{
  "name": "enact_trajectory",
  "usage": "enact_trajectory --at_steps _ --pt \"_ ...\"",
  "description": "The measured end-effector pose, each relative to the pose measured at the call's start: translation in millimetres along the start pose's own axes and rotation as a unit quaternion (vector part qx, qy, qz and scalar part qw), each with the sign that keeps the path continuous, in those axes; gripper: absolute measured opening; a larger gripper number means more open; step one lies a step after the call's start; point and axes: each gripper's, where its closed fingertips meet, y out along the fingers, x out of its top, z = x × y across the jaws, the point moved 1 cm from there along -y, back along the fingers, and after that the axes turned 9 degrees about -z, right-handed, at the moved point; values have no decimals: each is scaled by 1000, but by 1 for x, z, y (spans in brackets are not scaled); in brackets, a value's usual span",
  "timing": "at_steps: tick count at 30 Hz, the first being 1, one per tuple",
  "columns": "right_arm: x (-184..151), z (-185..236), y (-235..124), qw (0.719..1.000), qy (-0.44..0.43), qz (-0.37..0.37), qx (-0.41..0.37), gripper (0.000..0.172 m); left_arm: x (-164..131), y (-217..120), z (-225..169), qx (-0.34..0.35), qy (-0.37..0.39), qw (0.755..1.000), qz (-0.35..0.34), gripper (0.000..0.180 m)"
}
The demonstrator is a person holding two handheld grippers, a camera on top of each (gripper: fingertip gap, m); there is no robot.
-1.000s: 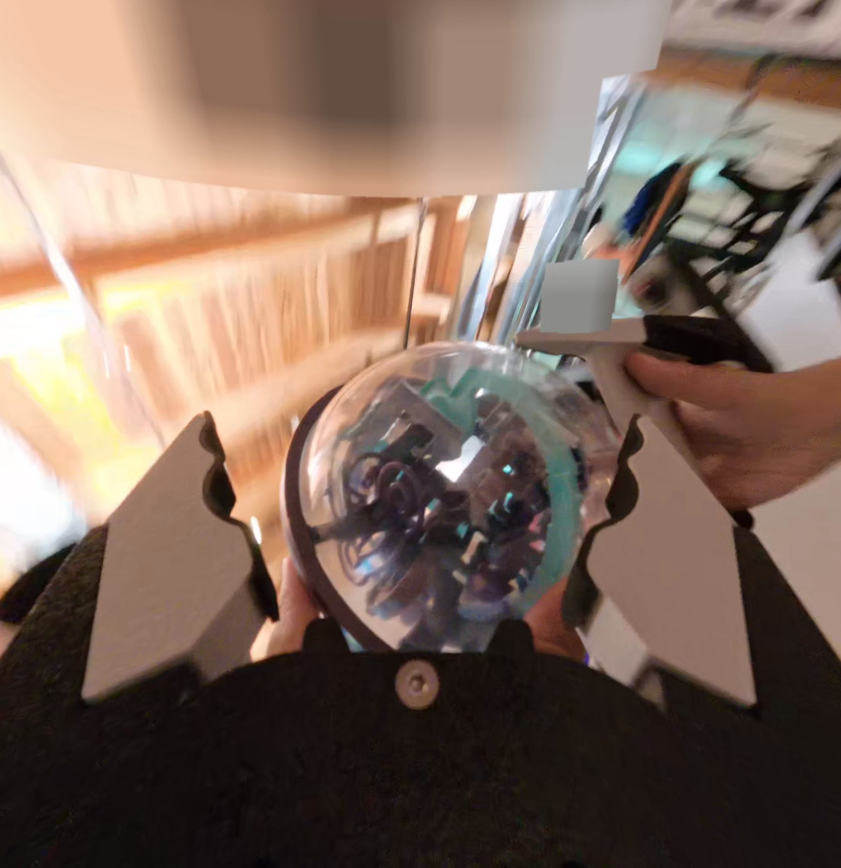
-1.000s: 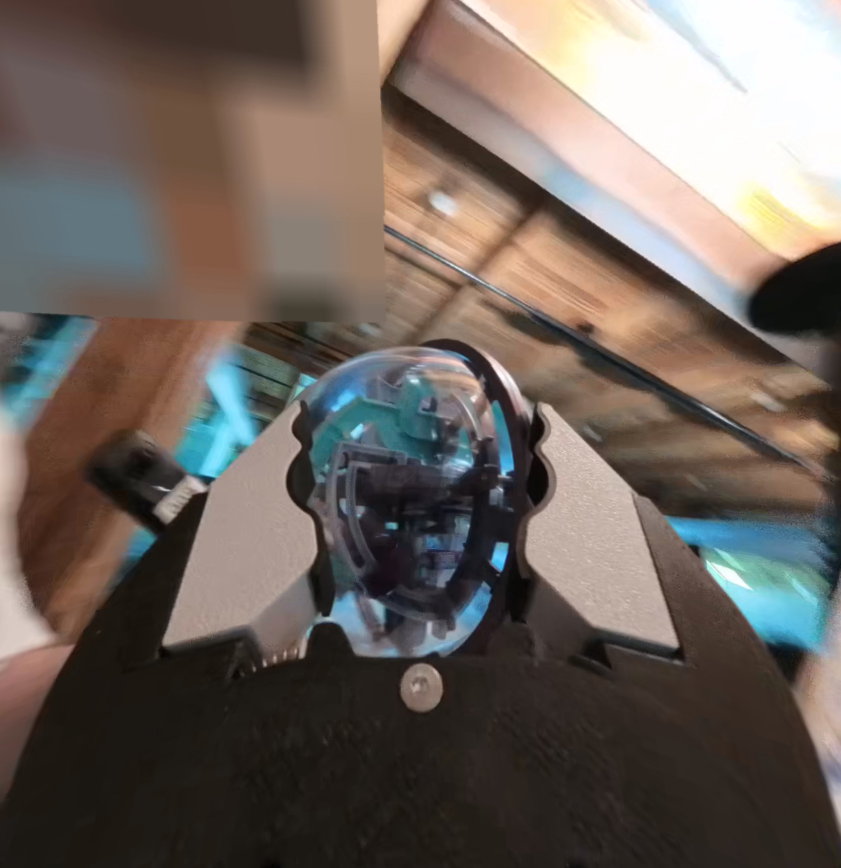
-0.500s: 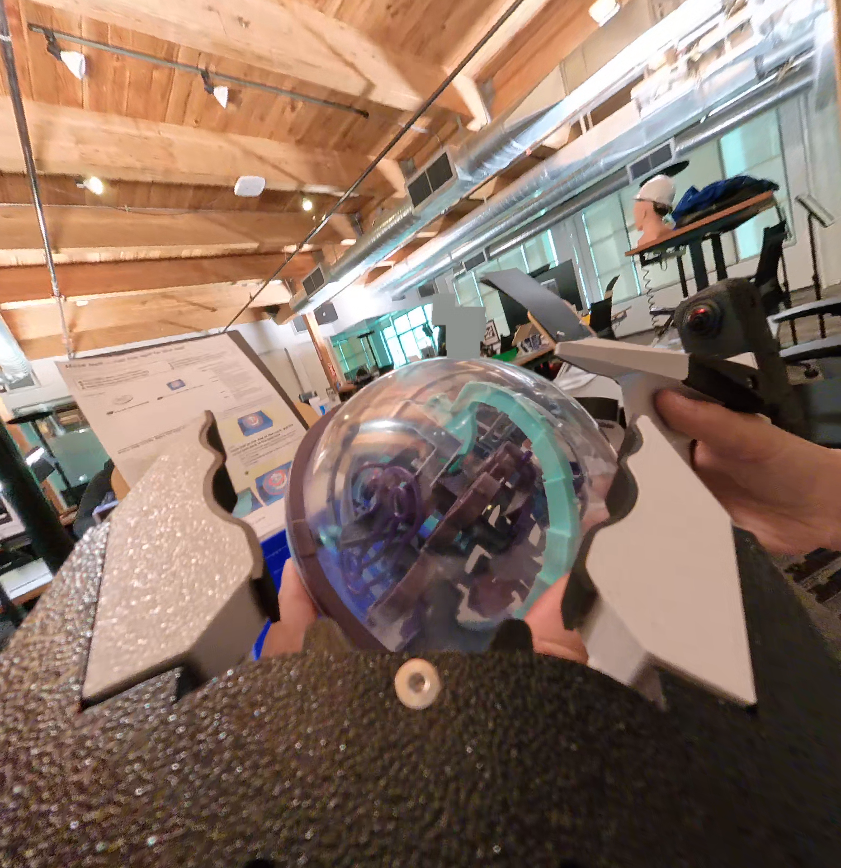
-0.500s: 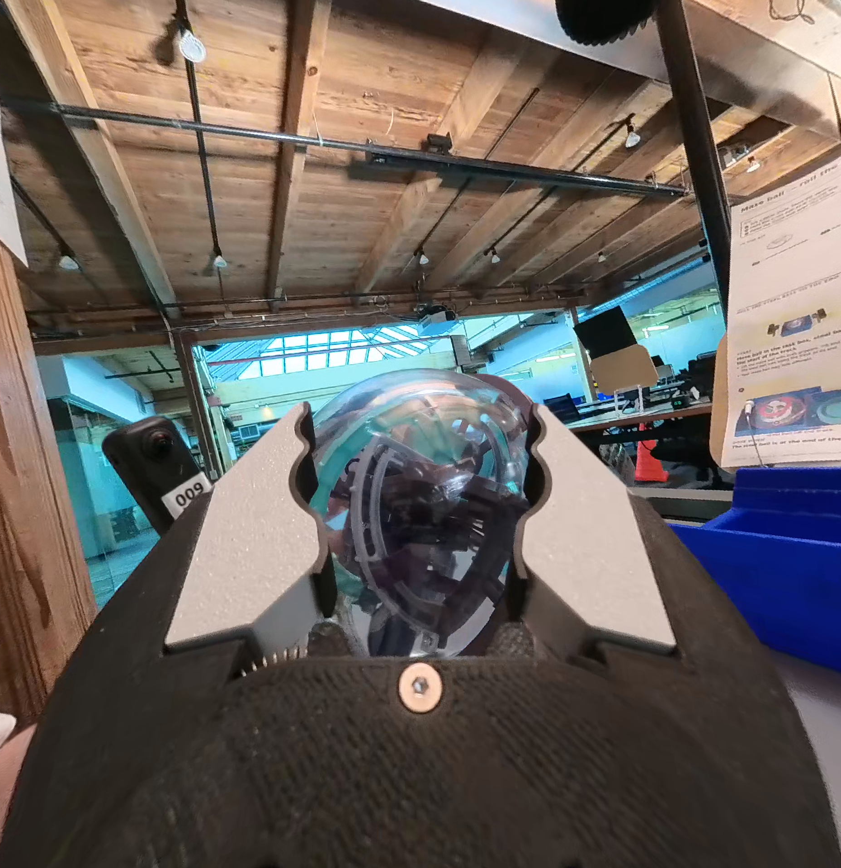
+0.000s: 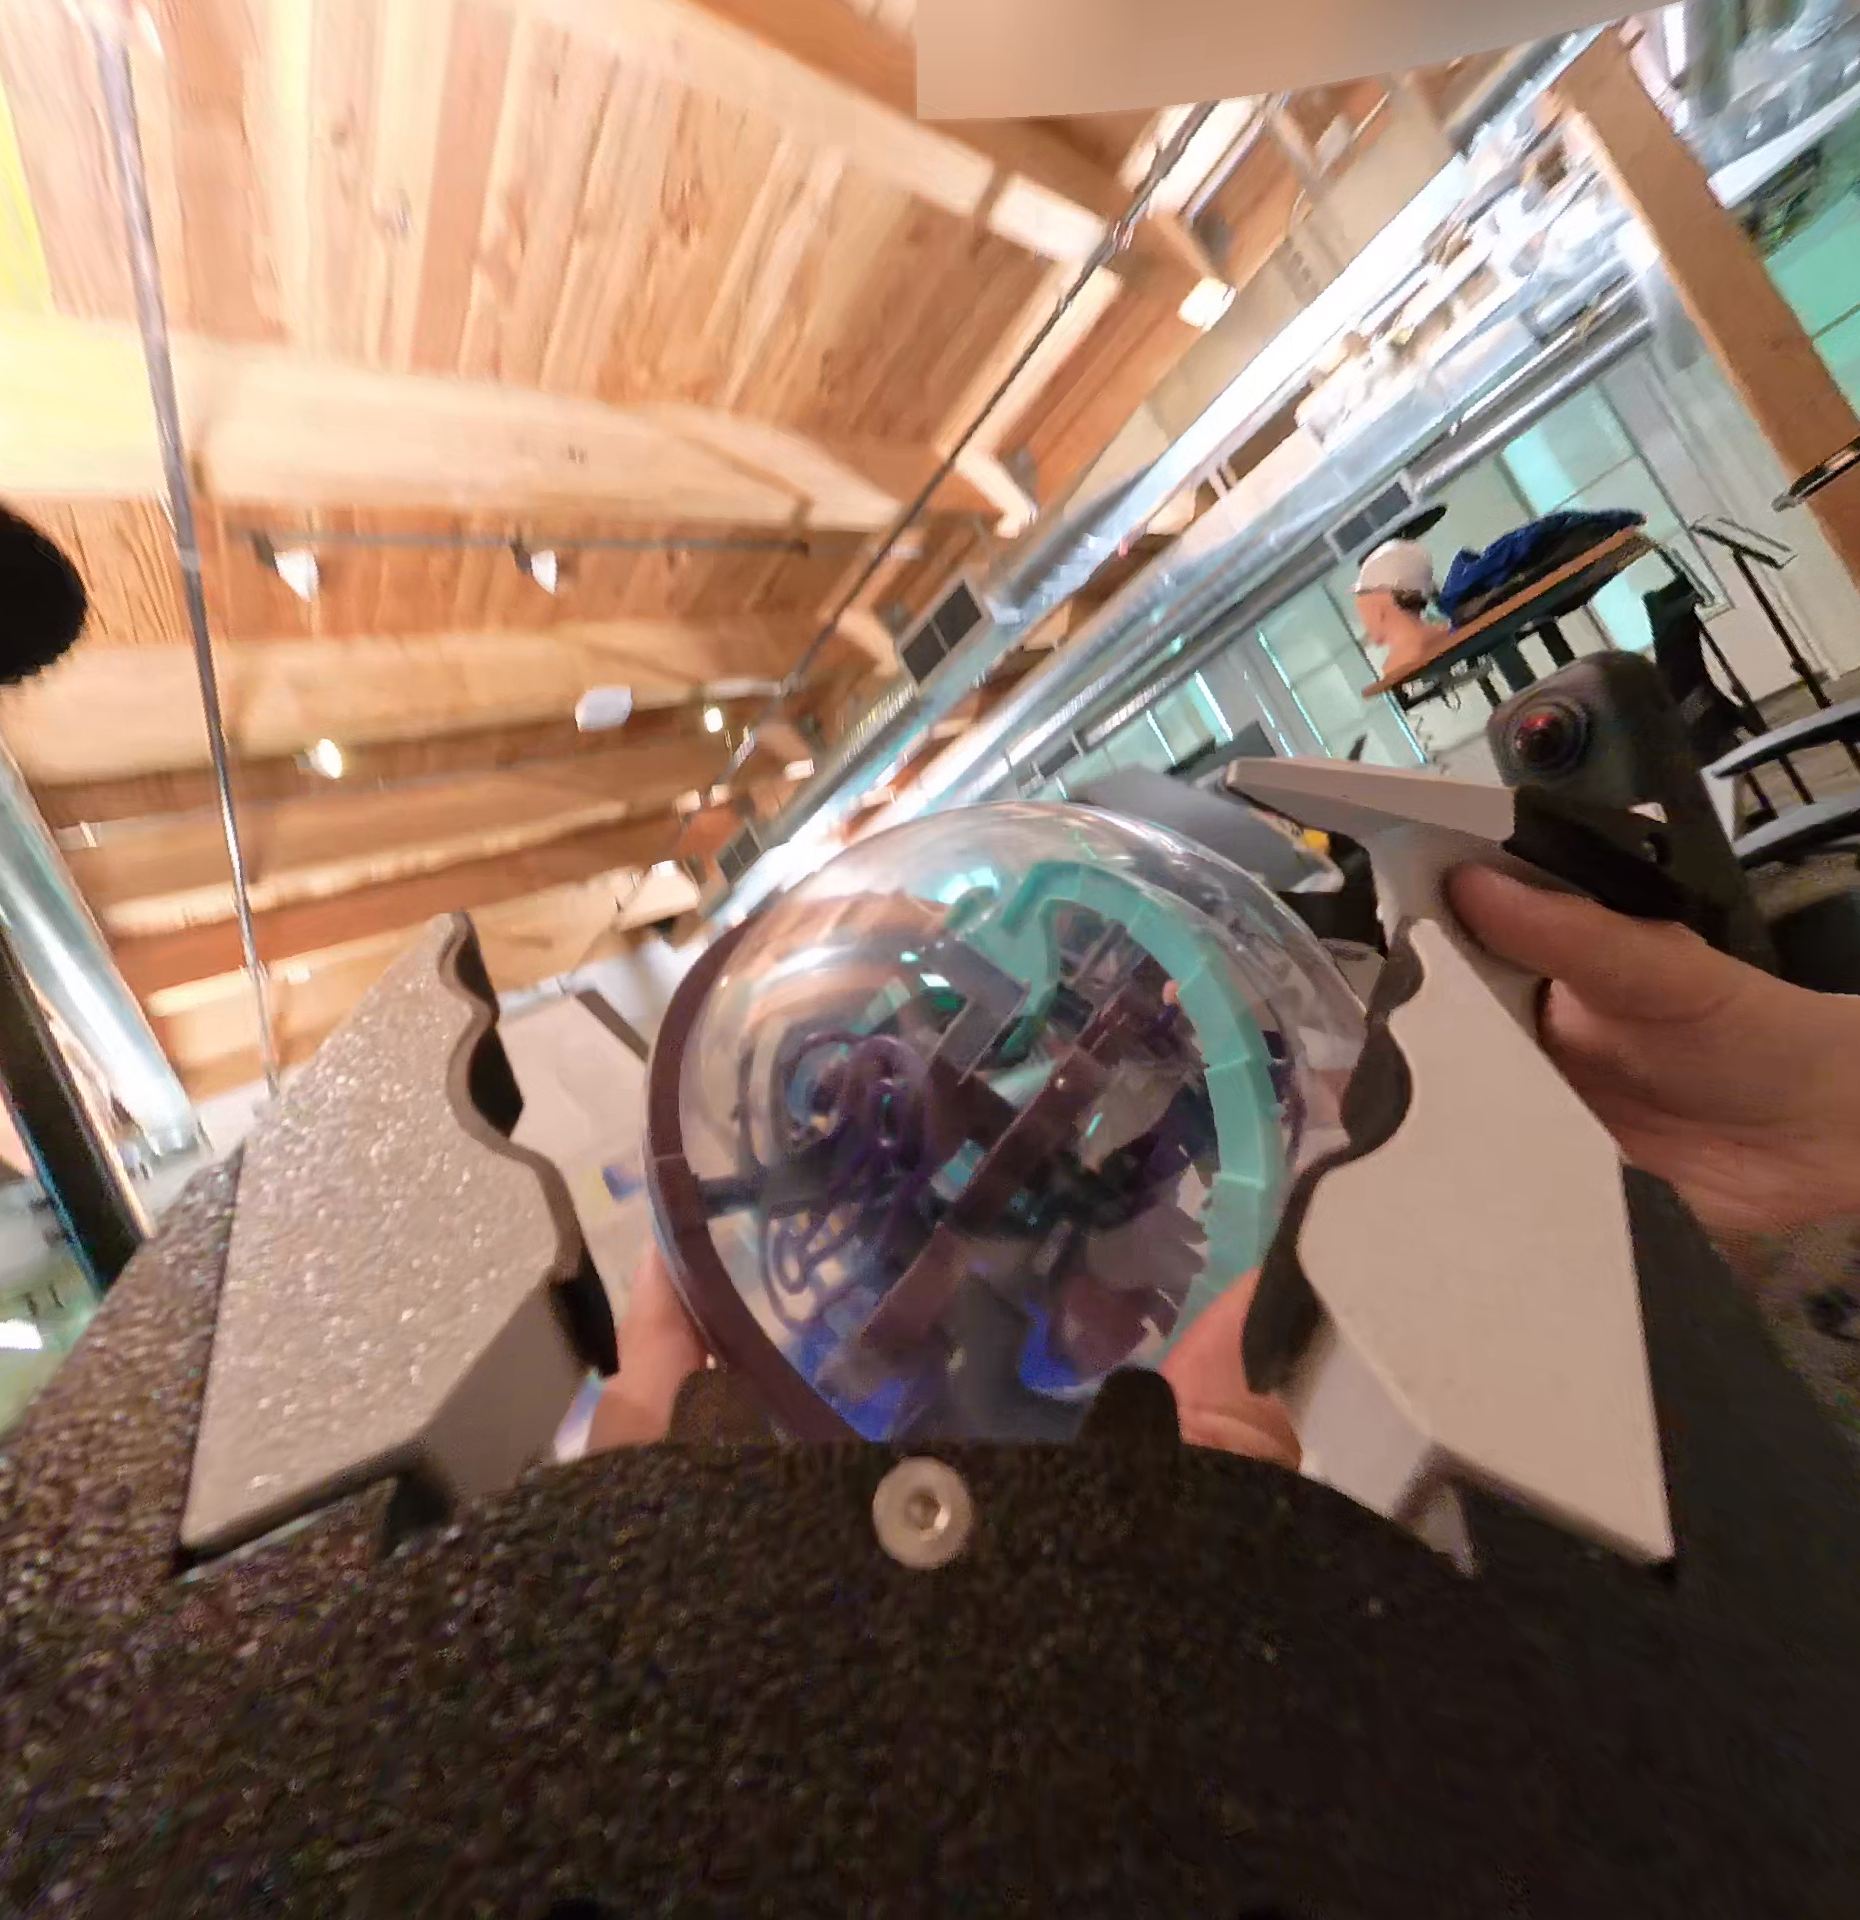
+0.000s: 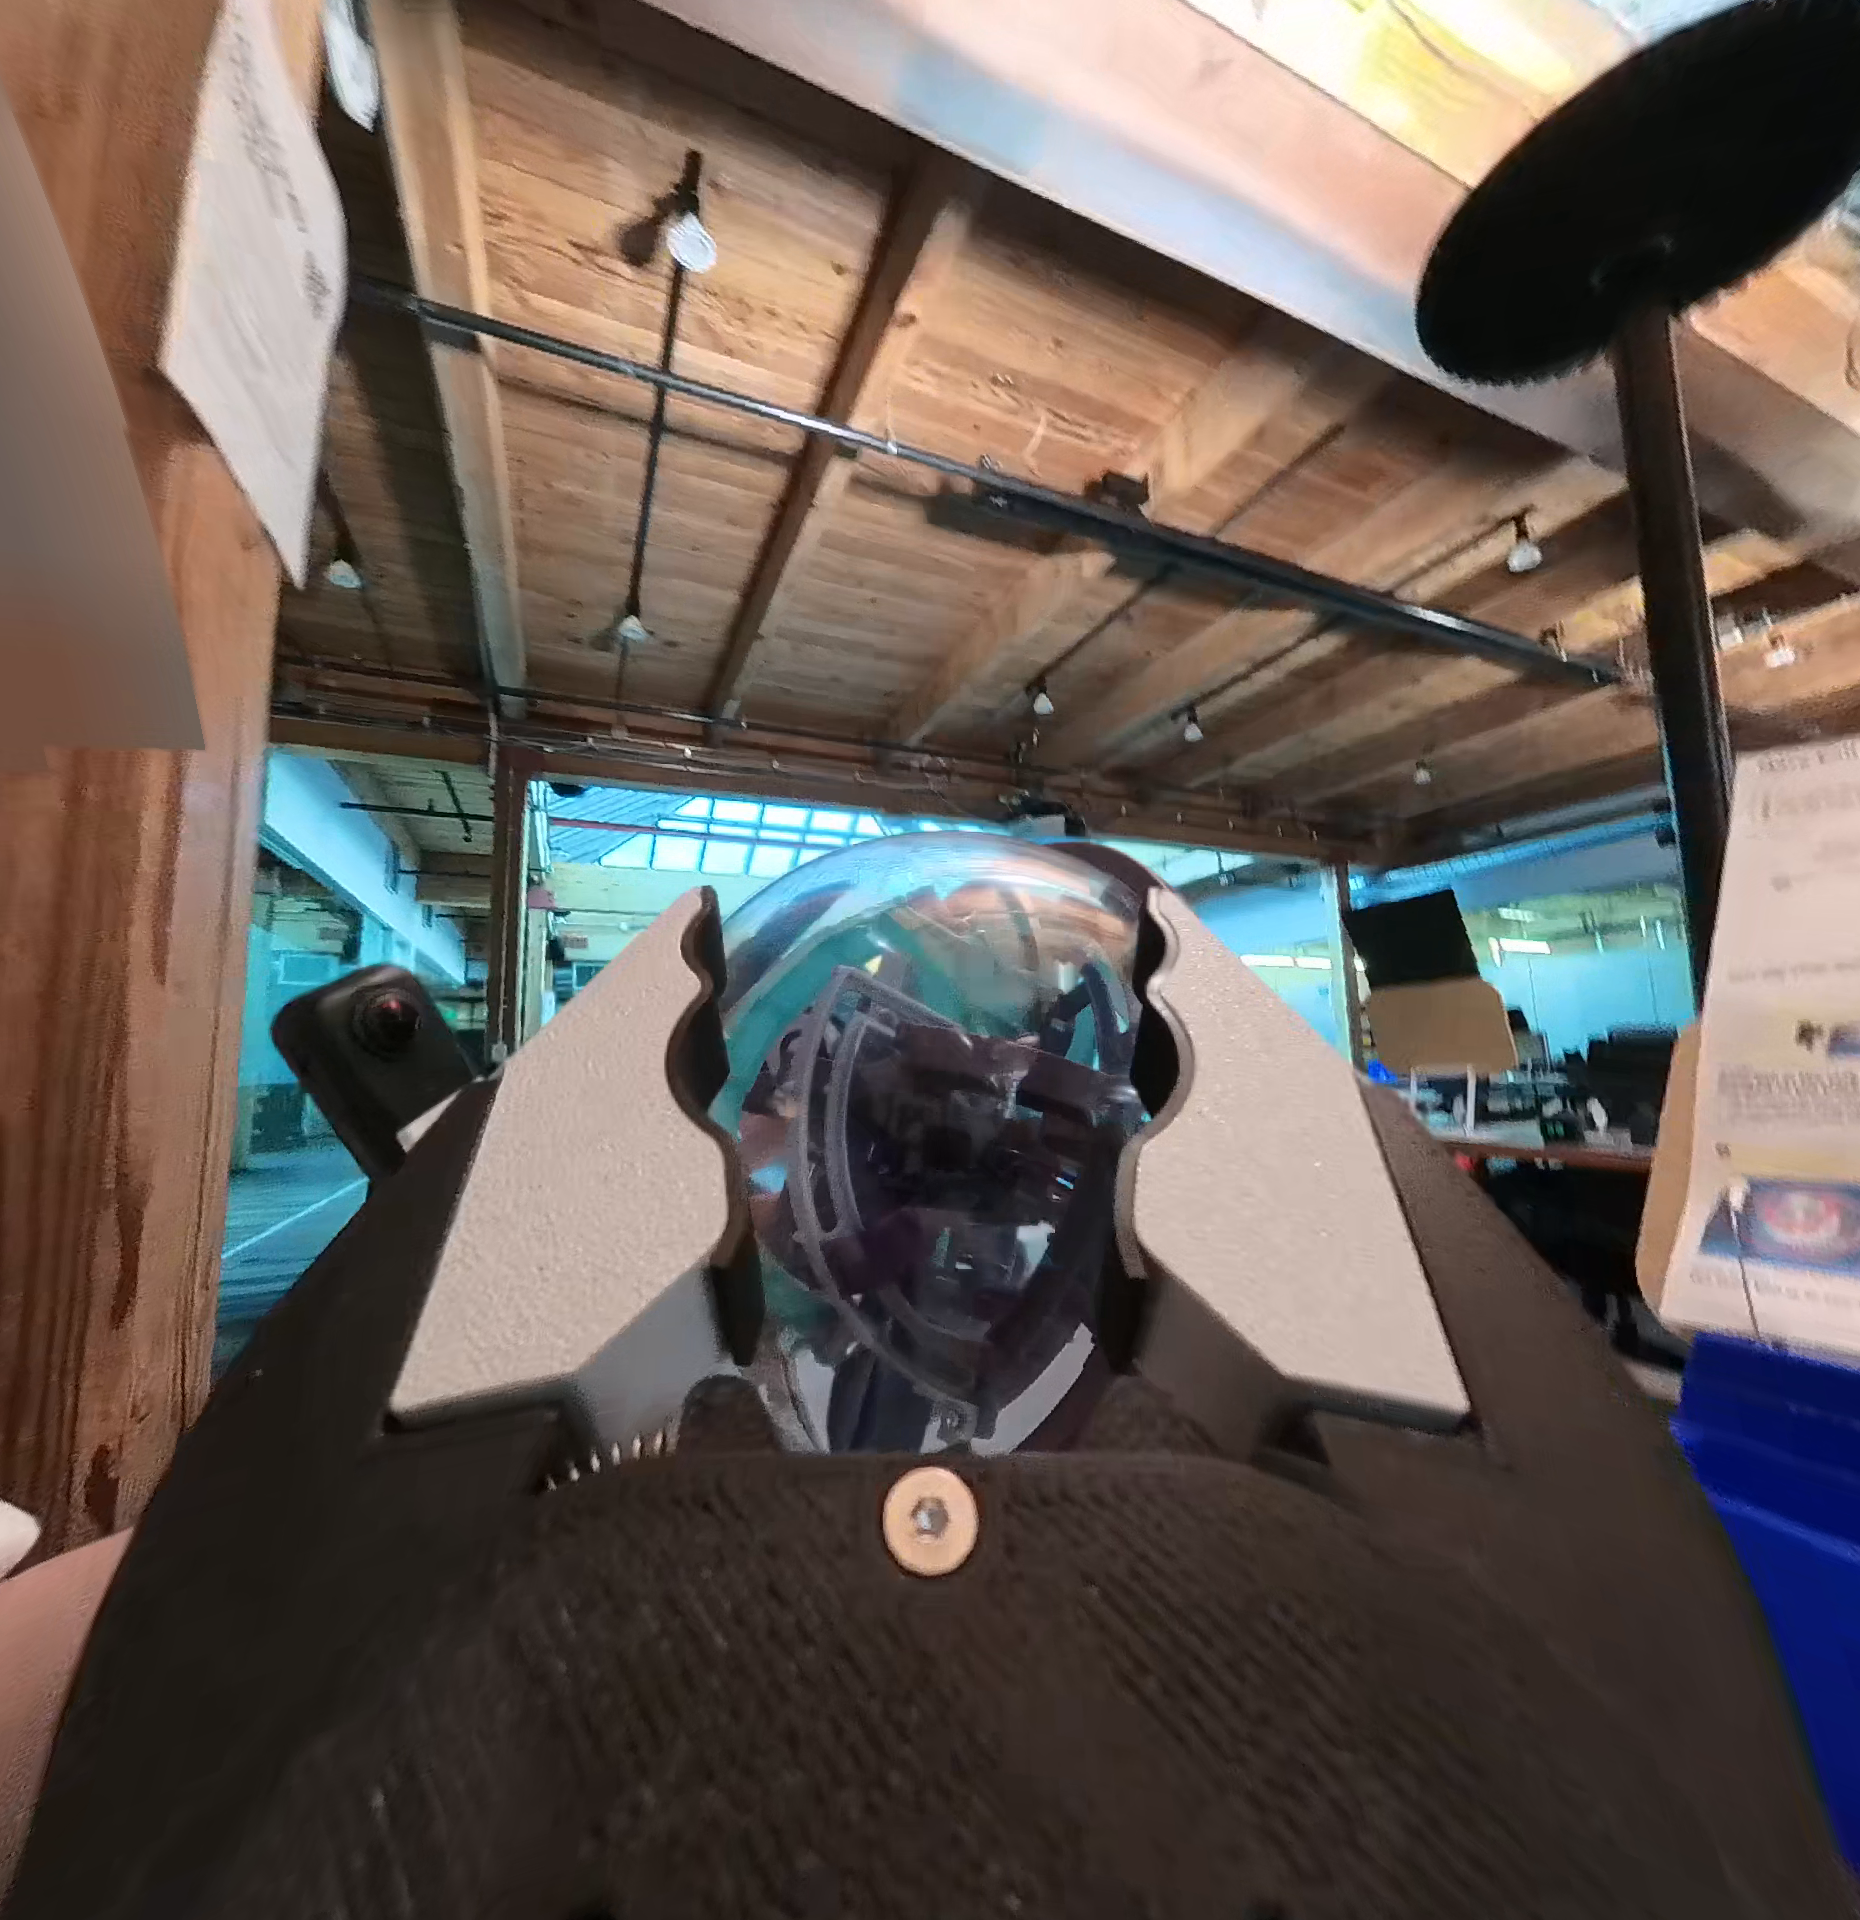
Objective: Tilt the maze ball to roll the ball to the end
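Maze ball (image 6: 936, 1122) raised between both tongs

My right tongs (image 6: 931, 1039) pinch it; left tongs (image 5: 931, 1039) spread wide (left pad clear of it).

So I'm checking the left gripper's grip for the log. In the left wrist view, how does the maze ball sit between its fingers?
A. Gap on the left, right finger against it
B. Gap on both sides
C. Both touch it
A: the left finger stands clear of the maze ball, while the right finger lies against it.
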Motion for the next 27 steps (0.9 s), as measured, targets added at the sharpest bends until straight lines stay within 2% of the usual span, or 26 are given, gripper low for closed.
enact_trajectory --at_steps 4,9,11,20,27 --pt "25 22 2 997 -18 -44 52 75 35 0 -18 -33 92 992 -78 157" --pt "49 48 2 990 -49 -80 106 71 52 0 -41 -71 172 976 -113 157" --pt "57 50 2 989 -46 -90 105 79 52 1 -41 -68 173 977 -108 157" --pt "61 54 1 987 -45 -93 121 79 57 1 -44 -71 170 976 -116 157" --pt "54 44 1 991 -25 -87 102 77 57 4 -44 -66 187 975 -97 157"
